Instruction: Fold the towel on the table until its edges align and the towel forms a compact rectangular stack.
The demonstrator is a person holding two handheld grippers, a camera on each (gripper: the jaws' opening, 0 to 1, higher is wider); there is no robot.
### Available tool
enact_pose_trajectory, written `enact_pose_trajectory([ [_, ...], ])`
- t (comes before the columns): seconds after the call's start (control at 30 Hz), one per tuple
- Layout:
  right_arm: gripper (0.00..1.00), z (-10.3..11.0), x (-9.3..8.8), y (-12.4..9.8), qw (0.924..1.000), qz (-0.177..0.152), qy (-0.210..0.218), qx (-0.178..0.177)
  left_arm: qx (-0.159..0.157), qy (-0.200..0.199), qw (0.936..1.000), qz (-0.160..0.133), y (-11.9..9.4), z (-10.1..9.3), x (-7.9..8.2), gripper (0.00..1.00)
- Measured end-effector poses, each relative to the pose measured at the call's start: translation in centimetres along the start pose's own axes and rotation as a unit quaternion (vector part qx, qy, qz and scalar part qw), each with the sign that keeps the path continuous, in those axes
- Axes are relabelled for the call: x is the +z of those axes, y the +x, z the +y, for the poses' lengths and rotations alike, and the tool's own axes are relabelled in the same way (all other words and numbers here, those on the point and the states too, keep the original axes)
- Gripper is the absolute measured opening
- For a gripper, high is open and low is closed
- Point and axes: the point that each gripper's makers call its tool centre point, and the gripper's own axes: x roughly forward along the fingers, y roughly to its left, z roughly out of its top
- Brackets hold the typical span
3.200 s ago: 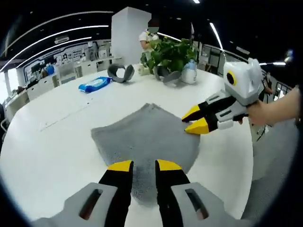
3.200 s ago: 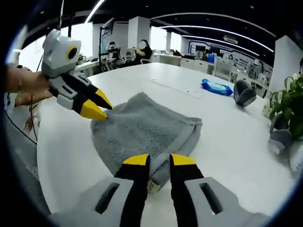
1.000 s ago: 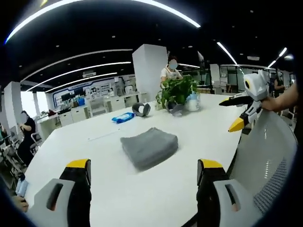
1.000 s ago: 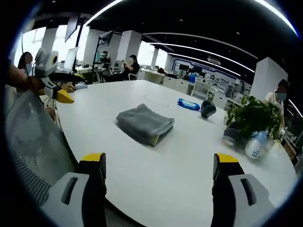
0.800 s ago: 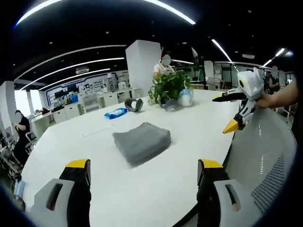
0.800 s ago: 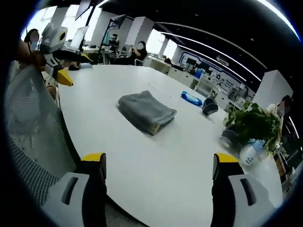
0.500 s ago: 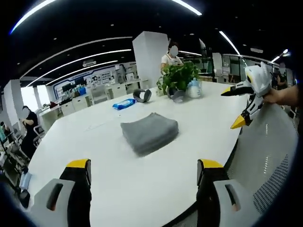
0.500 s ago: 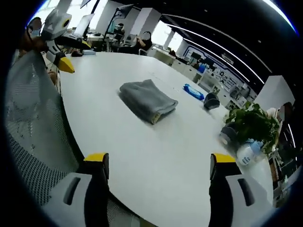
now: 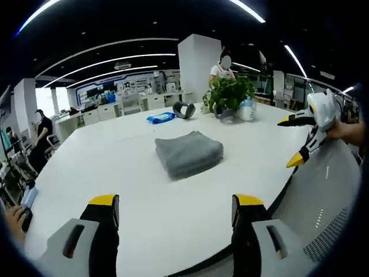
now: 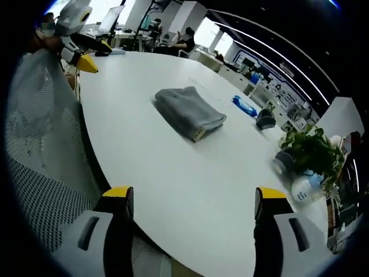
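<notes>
Now, left tool (image 9: 176,202): you are holding it back from the tabletop (image 9: 138,190), its yellow-tipped jaws spread wide and gripping nothing.
Right tool (image 10: 193,195): you are keeping its jaws spread just as wide, touching nothing; it is also showing at the right of the left gripper view, held in your hand (image 9: 345,131) past the tabletop edge.
Towel (image 9: 188,152): it is lying as a compact grey folded stack near the middle of the white tabletop, well apart from both tools.
Far side of tabletop: a blue packet (image 9: 161,118), a dark curved object (image 9: 184,109), a potted plant (image 9: 232,92) and a bottle (image 9: 248,108) are sitting beyond the towel.
Chair: a white mesh chair back (image 10: 40,144) is standing just beside the tabletop edge.
Background: a person (image 9: 223,68) is standing behind the plant.
</notes>
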Motion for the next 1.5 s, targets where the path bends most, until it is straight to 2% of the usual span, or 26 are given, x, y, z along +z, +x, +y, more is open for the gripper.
enact_pose_trajectory([
  [0.1, 0.85, 0.2, -0.3, -0.1, 0.9999, 0.008, 0.002, 0.006, -0.006, 0.010, 0.9998, 0.015, 0.2, -0.3, -0.4, 0.78],
  [0.13, 0.84, 0.3, -0.7, 0.0, 0.9998, 0.019, -0.004, 0.008, -0.008, 0.012, 0.9997, 0.020, 0.2, -0.3, -0.6, 0.76],
  [0.2, 0.83, 0.4, -2.0, -0.1, 0.9979, 0.061, -0.022, 0.010, -0.016, 0.019, 0.9985, 0.049, 0.2, -0.5, -1.5, 0.74],
  [0.23, 0.83, 0.4, -2.3, 0.0, 0.9975, 0.067, -0.021, 0.008, -0.018, 0.019, 0.9983, 0.051, 0.3, -0.7, -1.6, 0.73],
  [0.33, 0.83, 0.5, -1.9, -0.1, 0.9987, 0.050, -0.002, 0.012, -0.021, 0.025, 0.9982, 0.050, 0.2, -0.8, -1.5, 0.73],
  [0.57, 0.81, 0.6, -1.7, -0.2, 0.9988, 0.046, -0.002, 0.015, -0.014, 0.013, 0.9992, 0.036, 0.1, -0.5, -1.0, 0.73],
  [0.77, 0.80, 0.6, -2.1, -0.1, 0.9982, 0.057, 0.011, 0.018, -0.018, 0.017, 0.9987, 0.045, 0.2, -0.6, -1.2, 0.73],
  [0.93, 0.78, 0.9, -2.1, -0.1, 0.9979, 0.059, 0.004, 0.023, -0.024, 0.009, 0.9988, 0.043, 0.3, -0.7, -1.3, 0.72],
  [1.17, 0.78, 1.5, -2.7, 0.0, 0.9963, 0.077, -0.008, 0.037, -0.024, 0.003, 0.9982, 0.054, 0.1, -0.8, -1.7, 0.70],
  [1.37, 0.77, 1.7, -2.8, 0.0, 0.9959, 0.078, -0.010, 0.043, -0.030, 0.006, 0.9972, 0.068, 0.2, -1.0, -2.1, 0.70],
  [1.5, 0.77, 1.7, -2.9, 0.0, 0.9957, 0.079, -0.014, 0.045, -0.027, 0.005, 0.9978, 0.061, 0.2, -0.9, -1.8, 0.70],
])
